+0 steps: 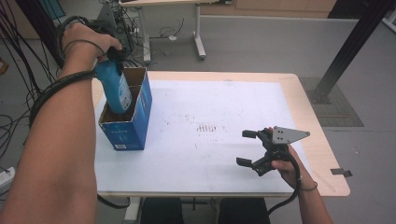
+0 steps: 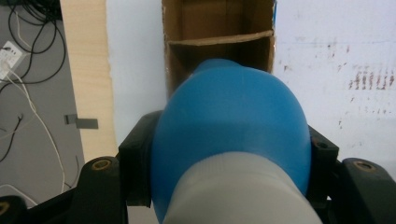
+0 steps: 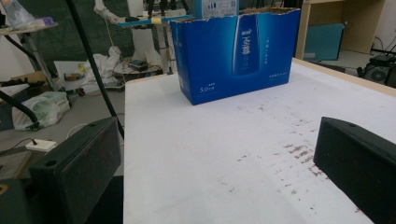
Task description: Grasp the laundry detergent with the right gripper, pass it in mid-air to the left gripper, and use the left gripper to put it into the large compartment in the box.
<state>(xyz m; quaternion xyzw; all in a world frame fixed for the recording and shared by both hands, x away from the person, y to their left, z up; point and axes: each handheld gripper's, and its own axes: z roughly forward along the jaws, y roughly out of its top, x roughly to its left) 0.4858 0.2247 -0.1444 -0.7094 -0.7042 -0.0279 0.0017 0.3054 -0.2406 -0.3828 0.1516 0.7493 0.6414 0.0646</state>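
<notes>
blue bottle [image 1: 114, 88]: upright, lower part inside the near compartment of the blue cardboard box [image 1: 133, 123], far left on the white table [image 1: 210, 158]. left gripper [image 1: 114, 53]: above the box, jaws clamped on the bottle's upper part, cap end toward the camera in the left gripper view. right gripper [image 1: 246, 147]: near right, over the table, jaws spread wide, nothing between them, well apart from the box.

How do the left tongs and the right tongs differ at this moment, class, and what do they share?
The left tongs are shut on the blue bottle; the right tongs stand open with nothing between them. The left tongs hang over the box, the bottle's base inside it; the right tongs sit low over the table, away from the box. Both are black and hand-held.
</notes>
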